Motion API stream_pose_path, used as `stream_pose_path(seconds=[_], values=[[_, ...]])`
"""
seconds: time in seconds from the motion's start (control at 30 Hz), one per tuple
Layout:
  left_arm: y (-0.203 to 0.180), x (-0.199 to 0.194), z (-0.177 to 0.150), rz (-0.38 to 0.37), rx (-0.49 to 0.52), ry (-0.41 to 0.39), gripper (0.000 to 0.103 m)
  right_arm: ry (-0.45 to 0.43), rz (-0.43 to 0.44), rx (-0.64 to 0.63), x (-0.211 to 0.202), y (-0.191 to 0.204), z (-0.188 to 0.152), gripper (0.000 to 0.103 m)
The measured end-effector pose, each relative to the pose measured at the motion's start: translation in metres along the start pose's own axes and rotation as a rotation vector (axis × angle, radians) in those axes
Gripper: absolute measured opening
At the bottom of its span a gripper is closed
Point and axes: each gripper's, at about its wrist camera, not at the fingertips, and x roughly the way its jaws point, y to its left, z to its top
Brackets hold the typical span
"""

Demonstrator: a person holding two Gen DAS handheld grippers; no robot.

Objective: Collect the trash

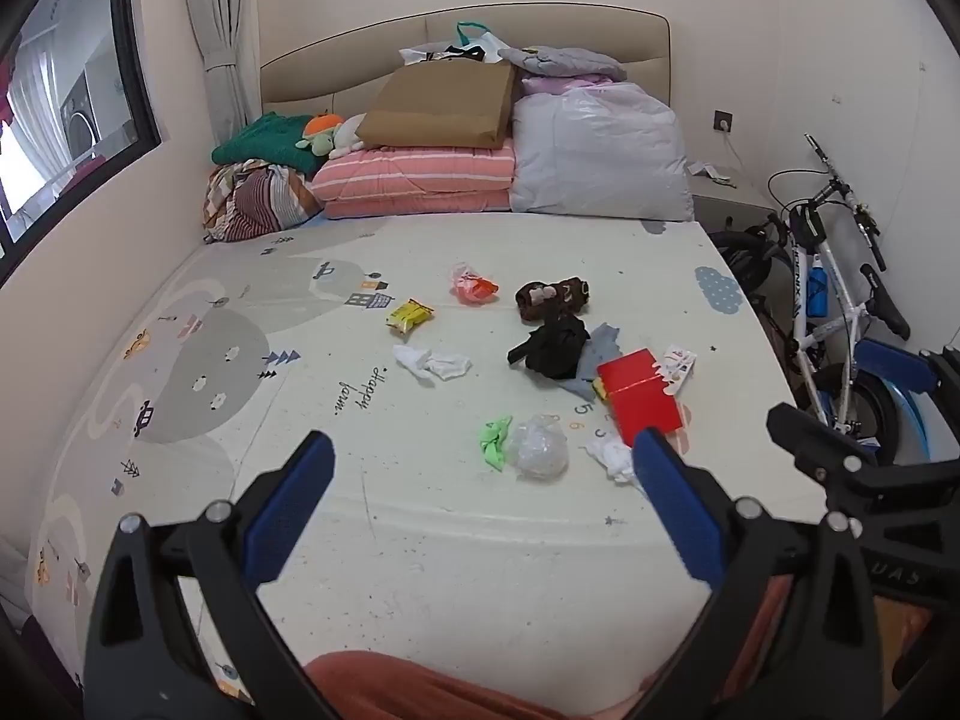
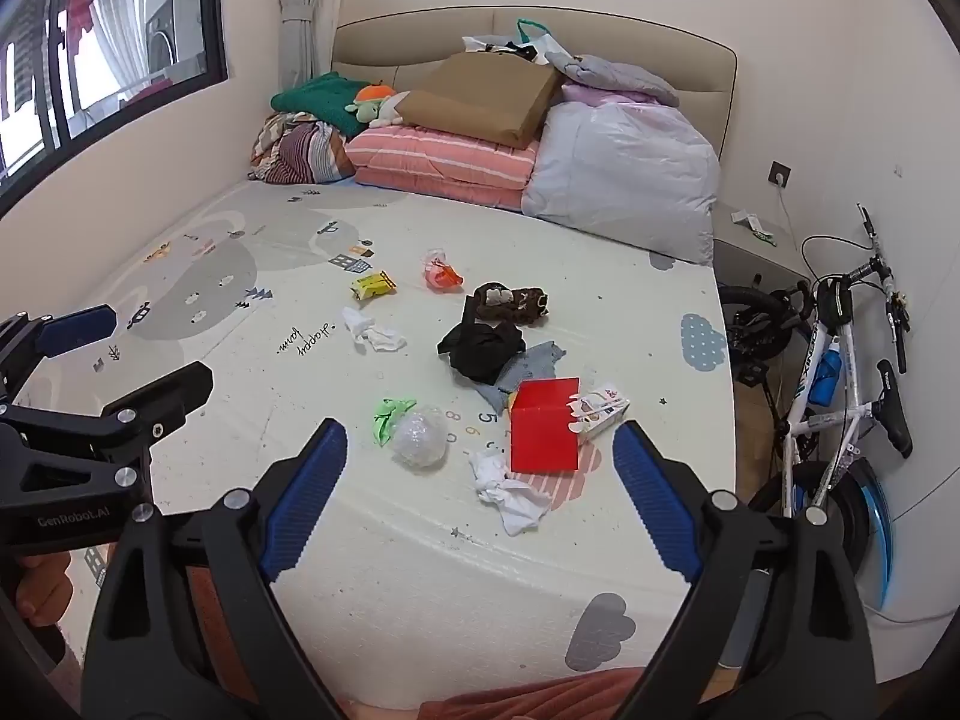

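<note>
Trash lies scattered on the bed's play mat (image 1: pixel 420 540): a red box (image 1: pixel 639 396) (image 2: pixel 545 426), a white carton (image 2: pixel 603 411), crumpled white tissue (image 2: pixel 510 492) (image 1: pixel 612 456), a clear plastic ball (image 1: pixel 540 447) (image 2: pixel 420 438), a green scrap (image 1: pixel 495 441) (image 2: pixel 390 411), another white tissue (image 1: pixel 432 363) (image 2: pixel 372 330), a yellow wrapper (image 1: pixel 409 315) (image 2: pixel 372 284), and an orange-pink wrapper (image 1: pixel 474 285) (image 2: pixel 443 271). My left gripper (image 1: pixel 483 462) is open and empty, short of the trash. My right gripper (image 2: pixel 480 450) is open and empty, above the near tissue.
Dark clothes (image 1: pixel 555 342) and a brown plush (image 1: pixel 552 297) lie among the trash. Folded bedding, pillows and a brown bag (image 1: pixel 444 108) are stacked at the headboard. A bicycle (image 2: pixel 840 372) stands right of the bed. A window (image 1: pixel 60 108) is on the left wall.
</note>
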Motion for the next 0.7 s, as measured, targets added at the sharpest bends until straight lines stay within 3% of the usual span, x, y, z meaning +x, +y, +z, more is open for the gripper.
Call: stream_pose_path(seconds=[0.7], values=[[0.007, -0.006, 0.003, -0.007, -0.007, 0.000, 0.099, -0.042, -0.004, 0.002, -0.031, 0.003, 0.004, 0.087]])
